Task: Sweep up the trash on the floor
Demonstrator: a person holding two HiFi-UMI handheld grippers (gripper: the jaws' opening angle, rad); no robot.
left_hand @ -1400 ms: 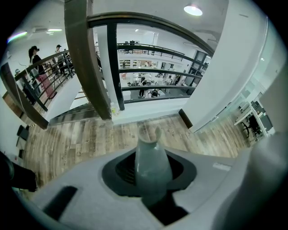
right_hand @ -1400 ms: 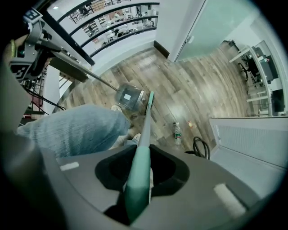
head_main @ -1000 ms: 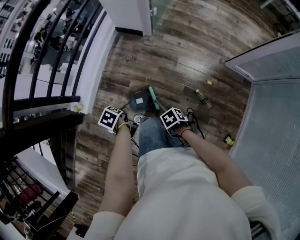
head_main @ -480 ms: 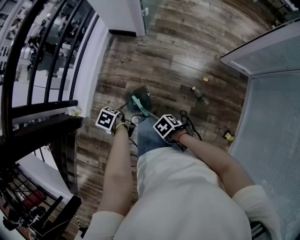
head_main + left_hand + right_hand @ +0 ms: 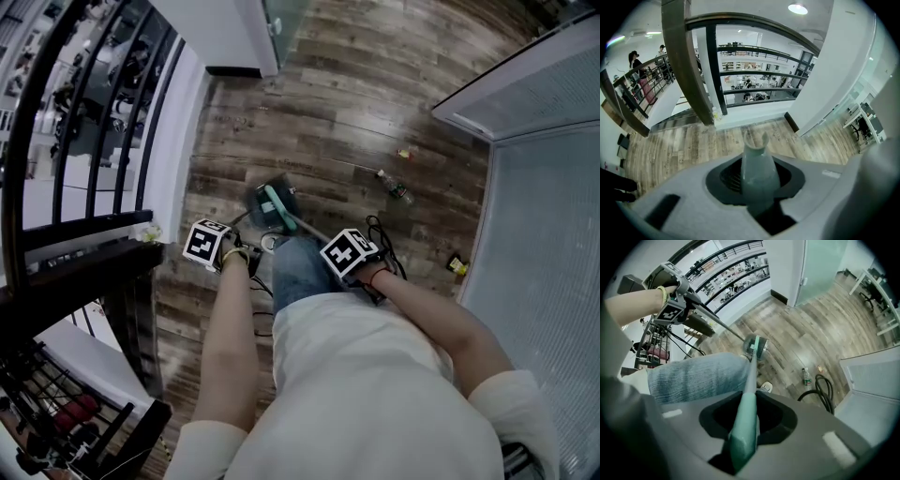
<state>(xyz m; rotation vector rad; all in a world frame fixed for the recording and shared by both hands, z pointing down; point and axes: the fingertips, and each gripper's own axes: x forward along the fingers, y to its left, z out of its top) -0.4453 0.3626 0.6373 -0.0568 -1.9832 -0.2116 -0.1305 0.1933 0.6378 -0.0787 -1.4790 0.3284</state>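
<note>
Right tool (image 5: 746,420): my jaws clamped on the green broom handle (image 5: 749,380), its long axis slanting away and down to the dustpan (image 5: 265,208) on the floor (image 5: 356,103). Left tool (image 5: 759,197): closed round the dustpan grip (image 5: 759,168), its end pointing up. Bottle (image 5: 395,188): lying towards the floor's right edge. Yellow scrap (image 5: 457,265): seen in the head view only.

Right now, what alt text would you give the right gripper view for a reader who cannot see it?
The right tongs are shut on a teal broom handle running down to the wood floor beside a jeans-clad leg. Upper left, the left tongs hold a thin dustpan pole; a plastic bottle lies ahead.
</note>
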